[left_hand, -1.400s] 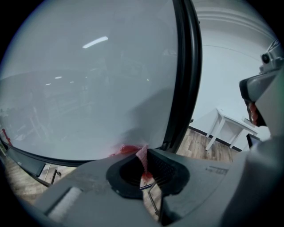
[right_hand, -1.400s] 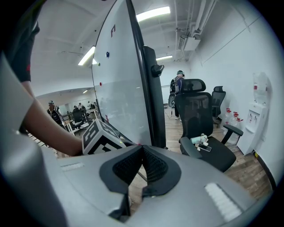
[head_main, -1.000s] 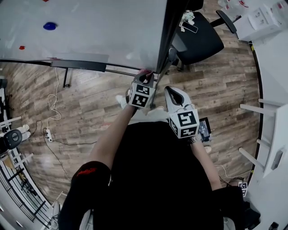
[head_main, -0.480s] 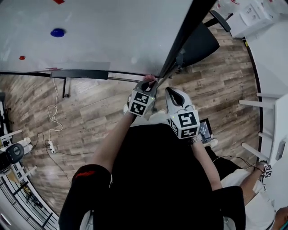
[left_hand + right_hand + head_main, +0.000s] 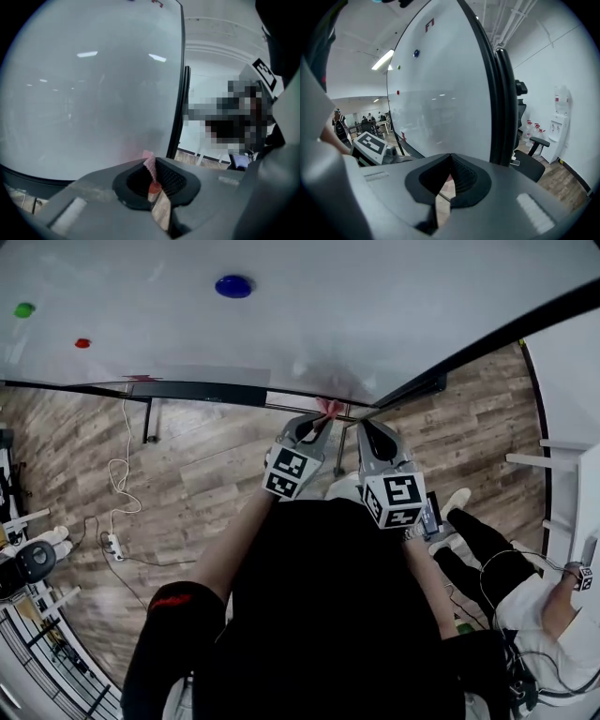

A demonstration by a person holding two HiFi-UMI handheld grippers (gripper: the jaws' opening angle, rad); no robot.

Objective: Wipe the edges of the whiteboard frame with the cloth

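At the far left of the head view a white cable trails over the wooden floor to a power strip. Above it the whiteboard fills the top of the picture, carrying 3 magnets: a green magnet, a red magnet and a blue magnet. A black tray runs along the board's bottom edge.

Right of the tray the left gripper points up at the board's lower right corner, where the bottom edge meets the black frame. Its jaws are pressed together on a small pink cloth, a frilled strip of which sticks up past the tips. In the left gripper view the cloth is pinched between the ribbed pads, with the frame standing upright just behind it. The cloth seems to sit against the corner, though contact with the frame is not clear in either view.

Just beside it, the right gripper points the same way at the same corner. Its jaws meet at the tips with nothing between them, as the right gripper view shows, and the frame rises close ahead.

Further right in that view stands a black office chair. At the far right of the head view another person sits on the floor.
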